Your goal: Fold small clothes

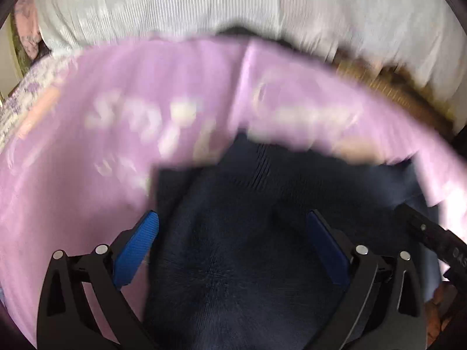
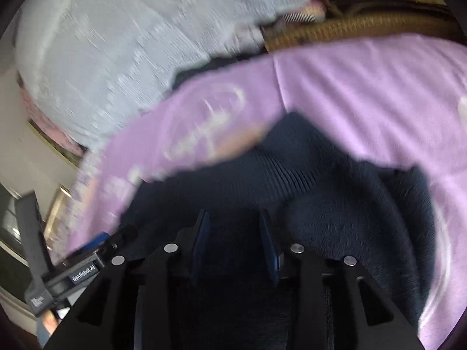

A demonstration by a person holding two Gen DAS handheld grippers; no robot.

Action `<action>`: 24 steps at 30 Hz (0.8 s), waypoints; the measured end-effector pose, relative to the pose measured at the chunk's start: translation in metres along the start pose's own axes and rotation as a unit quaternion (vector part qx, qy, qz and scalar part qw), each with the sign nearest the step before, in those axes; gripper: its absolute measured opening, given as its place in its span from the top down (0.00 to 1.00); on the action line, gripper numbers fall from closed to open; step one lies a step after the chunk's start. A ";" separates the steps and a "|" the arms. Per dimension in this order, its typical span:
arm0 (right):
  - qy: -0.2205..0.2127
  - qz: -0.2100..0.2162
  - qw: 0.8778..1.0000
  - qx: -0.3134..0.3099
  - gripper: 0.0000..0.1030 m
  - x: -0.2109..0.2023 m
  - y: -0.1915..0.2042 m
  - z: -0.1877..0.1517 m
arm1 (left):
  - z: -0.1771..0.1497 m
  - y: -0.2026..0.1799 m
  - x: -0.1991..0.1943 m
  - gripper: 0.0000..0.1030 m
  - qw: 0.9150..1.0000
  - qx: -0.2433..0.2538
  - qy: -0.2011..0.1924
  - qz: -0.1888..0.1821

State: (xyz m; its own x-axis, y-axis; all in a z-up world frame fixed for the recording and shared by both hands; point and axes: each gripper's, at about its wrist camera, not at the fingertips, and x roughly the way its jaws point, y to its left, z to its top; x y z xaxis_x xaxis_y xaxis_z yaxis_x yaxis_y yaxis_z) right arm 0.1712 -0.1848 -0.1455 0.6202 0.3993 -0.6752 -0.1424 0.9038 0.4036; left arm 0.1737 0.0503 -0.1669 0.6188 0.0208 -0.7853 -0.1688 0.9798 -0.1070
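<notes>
A dark navy knitted garment (image 1: 248,180) lies on a lilac cloth (image 1: 73,160) with blurred white print. My left gripper (image 1: 233,214) hovers over the navy garment with its blue pads (image 1: 137,248) wide apart, so it is open and grips nothing. In the right wrist view the same navy garment (image 2: 335,218) shows a ribbed edge against the lilac cloth (image 2: 350,93). My right gripper (image 2: 234,213) stands low over it, its pads (image 2: 201,239) a narrow gap apart, with dark fabric showing in the gap but not pinched. Both views are motion-blurred.
A pale grey ribbed cloth (image 1: 160,3) (image 2: 102,43) lies heaped beyond the lilac cloth. A wicker basket (image 1: 388,87) (image 2: 350,26) stands at the far right. Pink fabric (image 1: 26,23) shows at the far left. The left gripper's body (image 2: 84,268) appears at lower left of the right wrist view.
</notes>
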 end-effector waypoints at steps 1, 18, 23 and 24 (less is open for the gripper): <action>-0.014 -0.003 1.000 -0.009 0.79 0.001 0.000 0.000 | -0.005 0.002 0.005 0.04 1.000 0.003 -0.003 0.007; -0.036 -0.039 0.995 -0.087 0.77 -0.048 0.026 -0.063 | -0.068 -0.027 -0.066 0.05 0.994 0.079 -0.072 0.028; -0.055 -0.031 0.997 -0.049 0.76 -0.068 0.004 -0.070 | -0.074 0.015 -0.088 0.05 0.995 0.008 -0.090 0.035; -0.047 -0.023 0.998 -0.041 0.76 -0.064 -0.001 -0.070 | -0.075 0.025 -0.081 0.05 0.997 -0.006 -0.073 0.032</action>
State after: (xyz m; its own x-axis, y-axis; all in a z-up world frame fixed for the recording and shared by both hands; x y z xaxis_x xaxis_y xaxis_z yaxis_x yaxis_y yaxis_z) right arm 0.0779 -0.2003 -0.1459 0.6964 0.3444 -0.6296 -0.1730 0.9320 0.3185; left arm 0.0620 0.0581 -0.1512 0.7112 0.1129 -0.6939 -0.2196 0.9733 -0.0667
